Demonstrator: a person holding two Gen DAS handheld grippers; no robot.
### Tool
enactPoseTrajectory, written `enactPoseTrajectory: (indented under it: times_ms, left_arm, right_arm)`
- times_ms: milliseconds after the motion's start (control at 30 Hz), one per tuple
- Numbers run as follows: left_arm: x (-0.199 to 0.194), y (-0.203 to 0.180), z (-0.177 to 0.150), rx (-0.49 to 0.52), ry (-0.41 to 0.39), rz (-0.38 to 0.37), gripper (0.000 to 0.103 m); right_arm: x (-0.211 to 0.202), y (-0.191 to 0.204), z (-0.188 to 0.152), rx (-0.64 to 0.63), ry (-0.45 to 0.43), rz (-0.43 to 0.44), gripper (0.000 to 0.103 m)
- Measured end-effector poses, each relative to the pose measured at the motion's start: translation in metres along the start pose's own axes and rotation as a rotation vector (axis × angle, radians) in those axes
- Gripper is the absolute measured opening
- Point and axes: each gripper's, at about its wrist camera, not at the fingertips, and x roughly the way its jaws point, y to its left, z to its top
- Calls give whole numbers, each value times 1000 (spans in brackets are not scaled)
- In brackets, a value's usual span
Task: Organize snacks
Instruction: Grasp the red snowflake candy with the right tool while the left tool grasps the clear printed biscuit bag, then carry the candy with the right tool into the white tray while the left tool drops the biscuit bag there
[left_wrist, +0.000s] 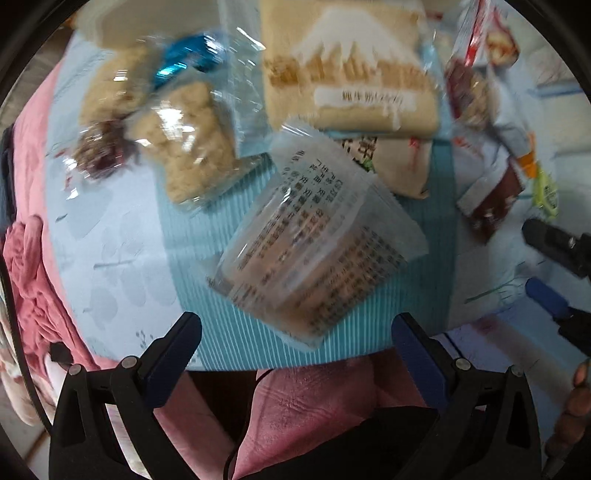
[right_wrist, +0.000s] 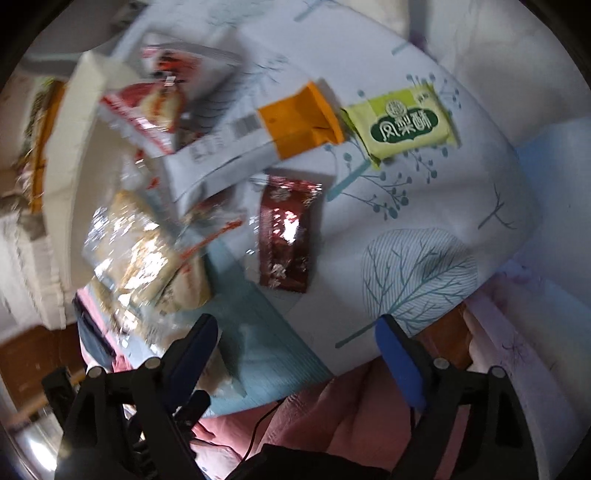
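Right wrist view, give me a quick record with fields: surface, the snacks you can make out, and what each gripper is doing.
surface: pale tablecloth printed with teal trees
green packet: green snack packet, lying flat, far right of the spread
orange packet: white and orange packet, its orange end touching the green one
dark red packet: dark red foil packet, flat, nearest the right gripper
right gripper: right gripper open, nothing between its fingers
left gripper: left gripper open and empty, above a clear printed packet

Clear glossy plastic wrapper (left_wrist: 317, 251), printed. Dark red foil packet (right_wrist: 286, 229), shiny. Green pineapple cake packet (right_wrist: 402, 123), matt. Pink cloth (left_wrist: 306, 406), soft.
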Motion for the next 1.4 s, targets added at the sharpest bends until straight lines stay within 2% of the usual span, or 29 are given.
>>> enactPoseTrajectory:
  times_ms: [100,167,267,333,433,500,533,600,633,733,1000,1200,1400]
  left_arm:
    - [15,-7,14,44,38,11,102]
    - [21,-12,23,76,41,55,102]
    - [29,-15,34,86,57,47,99]
    - [33,-16,41,81,67,45,96]
    - [33,-13,45,80,76,31,95]
    - [35,-14,48,80,75,30,93]
    - [34,-13,48,76,71,24,89]
    - [32,-9,49,63,68,17,88]
    - [32,-7,51,56,65,16,87]
    - [22,4,35,35,52,7,84]
    - [13,16,-3,-66,35,-23,83]
    - [-23,40,-27,-149,-52,-81,83]
    - [-77,66,-38,-209,-169,-129,83]
  right_arm:
    - [9,1,10,52,6,-23,84]
    - [14,1,20,86,0,-35,84]
    - [21,4,30,106,0,-59,81]
    - [27,9,37,106,5,-78,73]
    - [34,11,46,97,7,-97,72]
    - [37,15,50,86,7,-119,62]
    - [39,17,52,76,8,-130,58]
    - [39,21,53,57,7,-147,54]
    - [38,24,54,44,3,-158,47]
    - [32,37,53,32,-3,-167,40]
    - [2,30,28,-31,-27,-121,39]
    - [-37,41,11,-127,-88,-77,39]
    - [-75,53,1,-229,-138,-20,39]
